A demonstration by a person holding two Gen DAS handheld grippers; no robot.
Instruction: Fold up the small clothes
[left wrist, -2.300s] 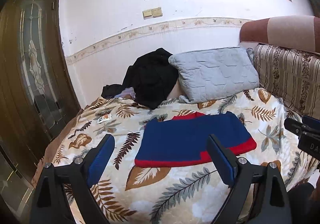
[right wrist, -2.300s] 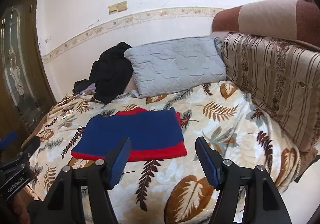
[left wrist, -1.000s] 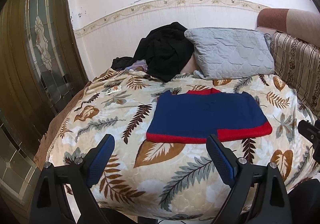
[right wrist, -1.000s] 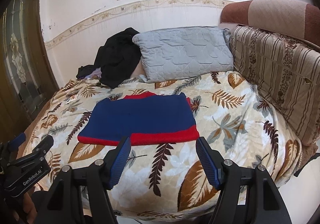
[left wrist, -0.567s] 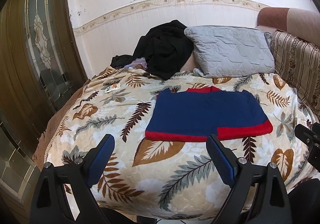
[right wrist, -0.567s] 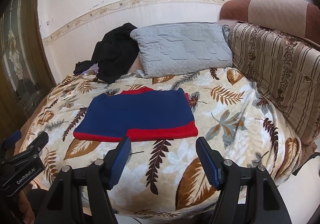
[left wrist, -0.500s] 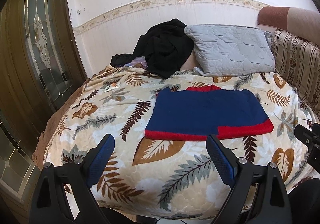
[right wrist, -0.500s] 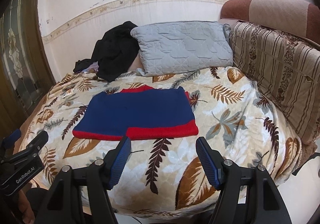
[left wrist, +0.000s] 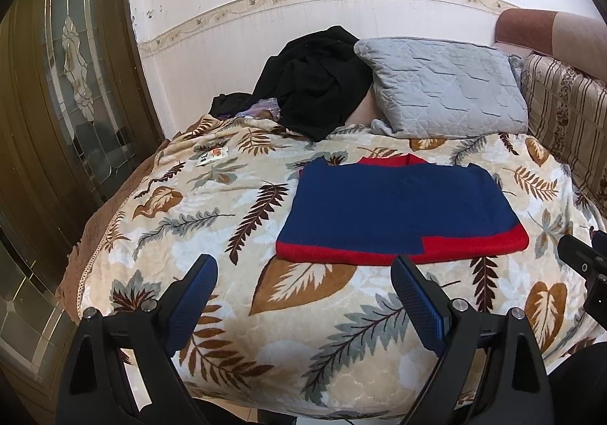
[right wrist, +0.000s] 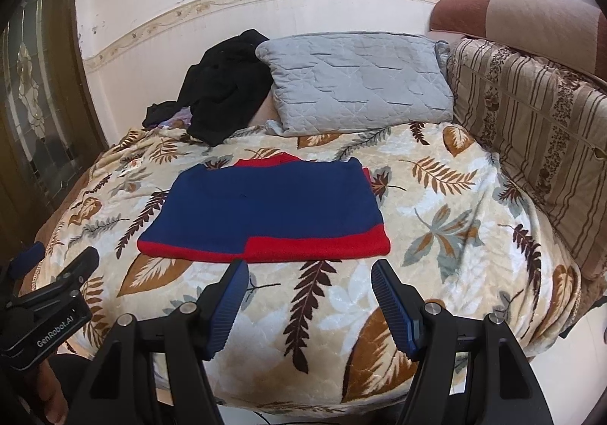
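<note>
Both grippers have drawn back: the folded blue-and-red garment (left wrist: pixel 398 212) lies on the bed (left wrist: pixel 189 220) beyond the wide, empty fingers of left gripper (left wrist: pixel 303 284) and right gripper (right wrist: pixel 309 288); folding appears complete.

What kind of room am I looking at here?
Most likely a bedroom in a home: a bed under a leaf-print blanket, a grey pillow against the wall, and a wooden door with glass panels.
</note>
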